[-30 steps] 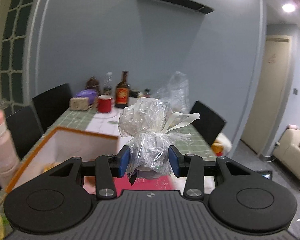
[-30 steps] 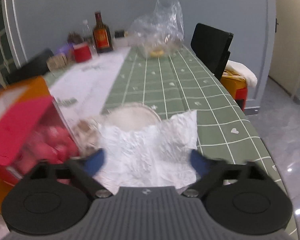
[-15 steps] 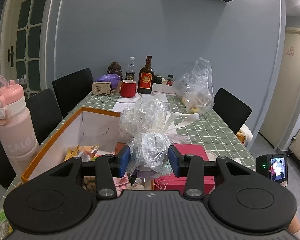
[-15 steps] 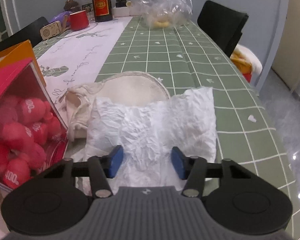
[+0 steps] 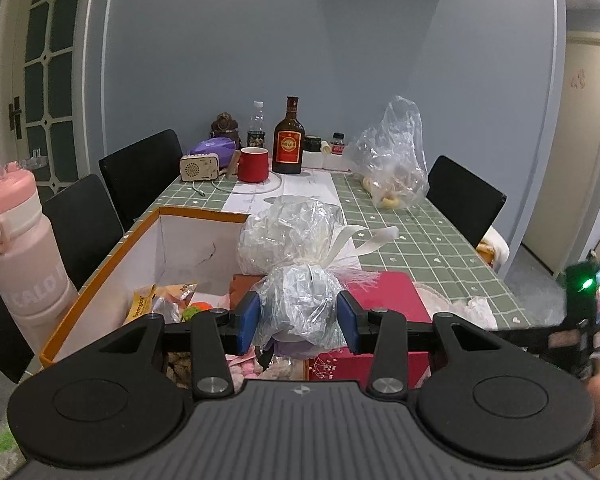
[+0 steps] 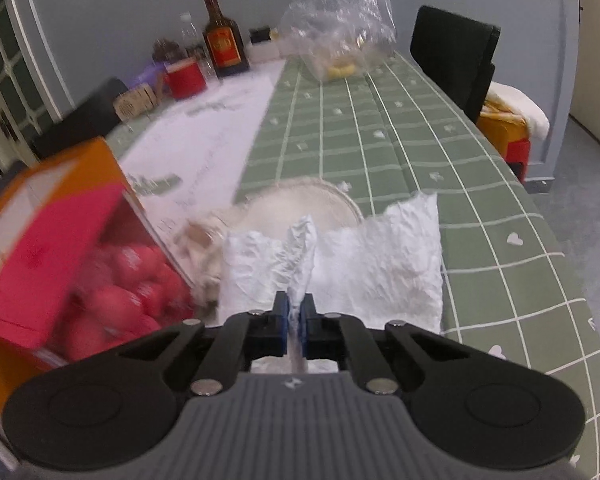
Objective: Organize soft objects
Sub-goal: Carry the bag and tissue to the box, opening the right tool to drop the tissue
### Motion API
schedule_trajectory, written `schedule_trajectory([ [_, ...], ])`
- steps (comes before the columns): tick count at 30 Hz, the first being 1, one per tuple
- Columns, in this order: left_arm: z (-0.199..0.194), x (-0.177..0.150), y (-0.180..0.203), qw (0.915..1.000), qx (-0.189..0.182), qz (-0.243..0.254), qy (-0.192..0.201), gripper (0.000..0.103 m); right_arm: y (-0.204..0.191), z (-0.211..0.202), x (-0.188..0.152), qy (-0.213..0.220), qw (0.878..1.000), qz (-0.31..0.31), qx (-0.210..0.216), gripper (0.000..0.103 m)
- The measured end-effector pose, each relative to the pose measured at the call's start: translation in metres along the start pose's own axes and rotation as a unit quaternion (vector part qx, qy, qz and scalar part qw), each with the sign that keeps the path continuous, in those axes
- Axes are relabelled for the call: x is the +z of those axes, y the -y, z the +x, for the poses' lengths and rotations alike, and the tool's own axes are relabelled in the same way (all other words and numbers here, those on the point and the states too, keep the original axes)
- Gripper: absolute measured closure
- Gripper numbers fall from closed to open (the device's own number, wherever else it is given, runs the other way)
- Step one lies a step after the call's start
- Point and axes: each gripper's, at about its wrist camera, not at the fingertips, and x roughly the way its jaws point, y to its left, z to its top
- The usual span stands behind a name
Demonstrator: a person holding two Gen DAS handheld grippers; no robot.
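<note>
The crinkled white sheet (image 6: 339, 264) lies on the near part of the desk (image 6: 439, 148), just right of the pink box of red balls (image 6: 60, 272) and overlapping a pale round fabric piece (image 6: 300, 200) behind it. The right gripper (image 6: 296, 320) has pinched a ridge of the sheet at its near edge, jaws pressed together on the fold; a thin, limp sheet offers no body to clamp, so gathering a pleat looks like the surest way to lift it. A second ago those jaws stood wide on either side of the sheet, and they have just closed on it, pulling the paper up into that peak (the view is blurred at the left, so the box's edges are soft).

The clear plastic bundle (image 5: 300, 276), tied with a pale ribbon, sits between the blue pads of the left gripper (image 5: 298, 322), which is half spread and pressing its lower bulge. It hangs over the near right corner of the orange-rimmed open box (image 5: 100, 292), where snack packets already lie, so dropping it in there is probably the plan. Compared with a second ago, the left view has dipped: more of the box's inside and the far end of the desk with the brown bottle (image 5: 288, 140) and red mug (image 5: 253, 164) now show, and the grip on the bundle looks unchanged.
</note>
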Motion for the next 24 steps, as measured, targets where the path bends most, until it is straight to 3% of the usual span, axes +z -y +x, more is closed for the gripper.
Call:
schedule_trajectory([
  [8,-0.025,0.016,-0.009,0.9995,0.001,0.027,0.013,0.055,-0.025,-0.079,0.038,0.073,0.996,-0.005,0.059,0.101],
  [13,-0.039,0.032,-0.019,0.9993,0.001,0.020,0.030,0.055,-0.054,-0.129,0.063,0.120,0.990,-0.023,0.070,0.101],
  [16,-0.047,0.042,-0.025,0.9988,0.005,0.019,0.046,0.055,-0.073,-0.156,0.077,0.143,0.985,-0.025,0.098,0.101],
  [24,-0.047,0.063,-0.062,0.9979,0.022,-0.013,0.060,0.055,-0.139,-0.204,0.108,0.195,0.970,-0.066,0.128,0.101],
])
